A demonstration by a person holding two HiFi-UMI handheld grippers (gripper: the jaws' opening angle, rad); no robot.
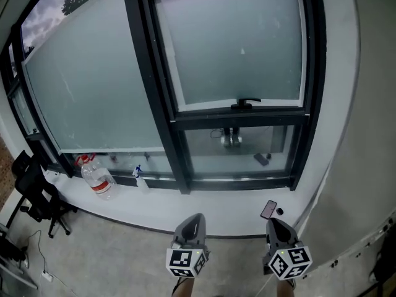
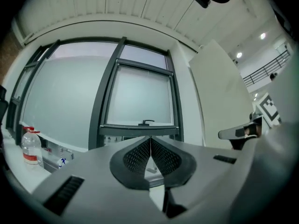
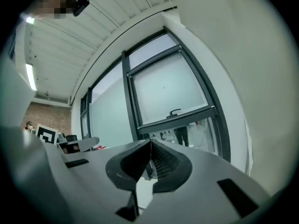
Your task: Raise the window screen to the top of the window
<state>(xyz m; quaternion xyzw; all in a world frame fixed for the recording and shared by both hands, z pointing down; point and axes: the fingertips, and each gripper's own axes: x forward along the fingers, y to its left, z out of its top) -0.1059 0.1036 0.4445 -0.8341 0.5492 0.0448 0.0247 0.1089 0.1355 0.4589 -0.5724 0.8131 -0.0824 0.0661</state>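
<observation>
The left hand-held gripper [image 1: 194,220] and right hand-held gripper [image 1: 276,224] are closed tight, holding nothing, well short of the window screen [image 1: 232,48]. Its handle [image 1: 245,104] sits mid-window. Closed jaws might skid off that thin handle.

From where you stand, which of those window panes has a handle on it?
The upper right pane: a black handle sits at the middle of its bottom edge. The big left pane has none.

Bottle [image 1: 98,179] label unreadable — dark speck [image 1: 279,211] by phone [image 1: 268,209] too small to tell.
</observation>
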